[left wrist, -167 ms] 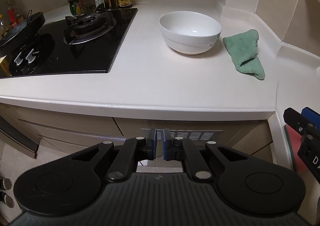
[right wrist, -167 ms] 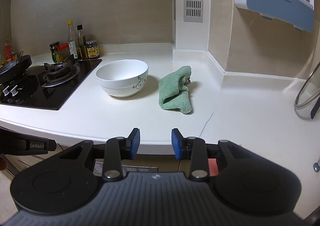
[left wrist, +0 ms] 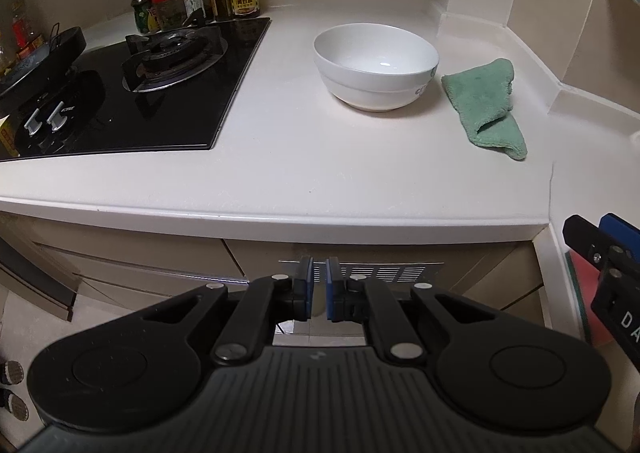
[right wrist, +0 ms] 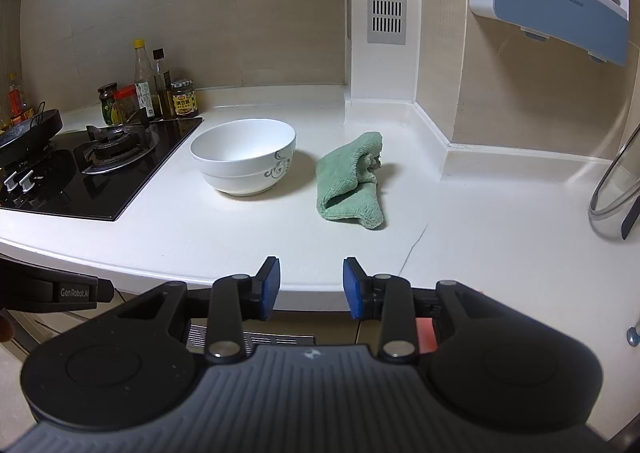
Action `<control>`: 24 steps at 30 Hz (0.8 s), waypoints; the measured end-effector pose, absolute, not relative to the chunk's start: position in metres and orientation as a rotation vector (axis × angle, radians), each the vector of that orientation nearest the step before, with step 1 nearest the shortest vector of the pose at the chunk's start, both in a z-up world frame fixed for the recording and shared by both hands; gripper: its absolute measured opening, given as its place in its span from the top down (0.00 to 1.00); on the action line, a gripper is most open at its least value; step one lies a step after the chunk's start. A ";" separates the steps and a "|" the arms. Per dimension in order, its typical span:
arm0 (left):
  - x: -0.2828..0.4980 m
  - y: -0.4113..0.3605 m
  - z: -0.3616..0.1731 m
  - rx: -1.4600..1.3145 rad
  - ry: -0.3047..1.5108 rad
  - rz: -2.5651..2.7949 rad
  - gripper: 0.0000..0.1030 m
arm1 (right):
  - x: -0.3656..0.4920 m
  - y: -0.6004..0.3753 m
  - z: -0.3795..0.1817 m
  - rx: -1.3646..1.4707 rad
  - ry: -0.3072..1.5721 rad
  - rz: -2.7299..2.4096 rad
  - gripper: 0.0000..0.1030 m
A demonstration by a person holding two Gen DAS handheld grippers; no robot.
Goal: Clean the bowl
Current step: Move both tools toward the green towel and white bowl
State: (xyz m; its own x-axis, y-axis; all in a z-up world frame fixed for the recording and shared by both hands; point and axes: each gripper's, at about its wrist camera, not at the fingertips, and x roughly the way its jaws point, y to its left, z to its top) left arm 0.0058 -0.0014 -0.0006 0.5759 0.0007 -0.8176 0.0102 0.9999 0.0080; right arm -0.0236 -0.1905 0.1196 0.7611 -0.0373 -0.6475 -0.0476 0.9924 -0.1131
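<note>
A white bowl (left wrist: 376, 65) (right wrist: 244, 153) with a grey scroll pattern stands upright and empty on the pale countertop (left wrist: 320, 157), right of the hob. Just right of it, not touching, lies a crumpled green cloth (left wrist: 484, 105) (right wrist: 348, 183). Both grippers hover in front of the counter's front edge, well short of both objects. My left gripper (left wrist: 319, 277) is shut, its blue pads almost together with nothing between them. My right gripper (right wrist: 312, 281) is open and empty; one of its fingers (left wrist: 592, 241) shows at the right edge of the left wrist view.
A black glass gas hob (left wrist: 120, 101) with a burner fills the left of the counter. A dark pan (left wrist: 40, 57) sits at its far left, with jars and bottles (left wrist: 200, 1) behind. A glass lid (right wrist: 616, 189) leans at the far right, and walls close off the counter's back and right.
</note>
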 end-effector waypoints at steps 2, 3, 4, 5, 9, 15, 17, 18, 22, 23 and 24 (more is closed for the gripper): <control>0.008 -0.002 -0.001 0.015 0.959 -0.009 0.94 | -0.022 -0.190 0.120 -0.127 0.704 0.005 0.71; 0.009 -0.002 -0.001 0.017 0.959 -0.010 0.94 | -0.021 -0.190 0.120 -0.127 0.703 0.005 0.71; 0.010 -0.003 -0.001 0.018 0.960 -0.012 0.94 | -0.020 -0.190 0.120 -0.128 0.702 0.005 0.71; 0.012 -0.003 -0.001 0.019 0.961 -0.014 0.94 | -0.019 -0.189 0.121 -0.129 0.701 0.004 0.71; 0.016 -0.004 -0.002 0.025 0.963 -0.020 0.94 | -0.014 -0.188 0.118 -0.131 0.698 0.004 0.71; 0.026 -0.003 -0.003 0.029 0.967 -0.025 0.94 | 0.001 -0.188 0.114 -0.135 0.696 0.008 0.71; 0.031 -0.002 -0.003 0.032 0.969 -0.026 0.94 | 0.005 -0.188 0.113 -0.136 0.698 0.010 0.71; 0.033 -0.001 -0.003 0.032 0.969 -0.027 0.94 | 0.008 -0.188 0.113 -0.136 0.699 0.010 0.71; 0.046 0.002 -0.003 0.032 0.971 -0.030 0.94 | 0.016 -0.189 0.112 -0.139 0.704 0.010 0.71; 0.049 0.002 -0.003 0.031 0.972 -0.032 0.94 | 0.018 -0.190 0.112 -0.140 0.706 0.010 0.71; 0.053 0.002 -0.003 0.032 0.974 -0.033 0.94 | 0.020 -0.190 0.112 -0.141 0.707 0.009 0.71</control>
State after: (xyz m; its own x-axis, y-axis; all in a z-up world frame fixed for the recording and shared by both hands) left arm 0.0527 0.0021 -0.0029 0.5618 -0.0141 -0.8272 0.0426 0.9990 0.0120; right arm 0.0202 -0.1904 0.1116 0.7604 -0.0391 -0.6483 -0.0563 0.9905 -0.1257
